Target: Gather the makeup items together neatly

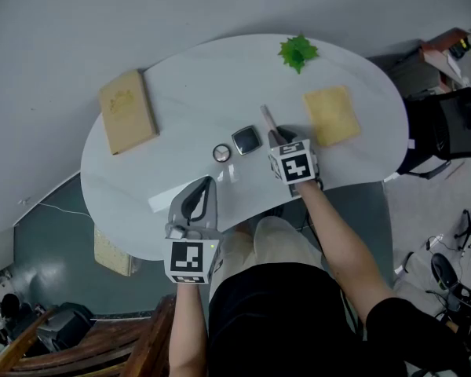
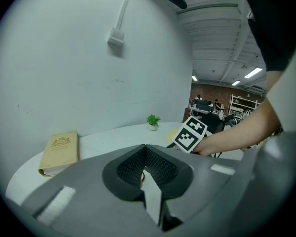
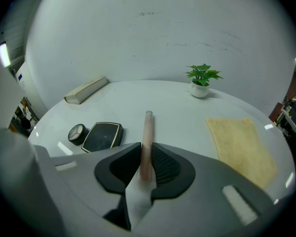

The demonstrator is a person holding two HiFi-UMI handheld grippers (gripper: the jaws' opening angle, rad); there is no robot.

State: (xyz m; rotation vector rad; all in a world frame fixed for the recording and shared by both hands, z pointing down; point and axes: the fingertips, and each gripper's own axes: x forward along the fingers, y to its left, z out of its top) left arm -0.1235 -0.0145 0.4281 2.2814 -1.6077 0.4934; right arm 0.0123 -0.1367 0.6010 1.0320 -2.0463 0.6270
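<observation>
On the white table, the left gripper sits closed and empty while the right gripper pinches a pink tube just right of the black compact and small round pot, probably gathering it in, so next it needs laying close alongside the compact.

I was working in what looked like an open-plan office or lab. Strip lights, a brick wall and shelving stood at two o'clock, with a black office chair at three o'clock of the white table.
</observation>
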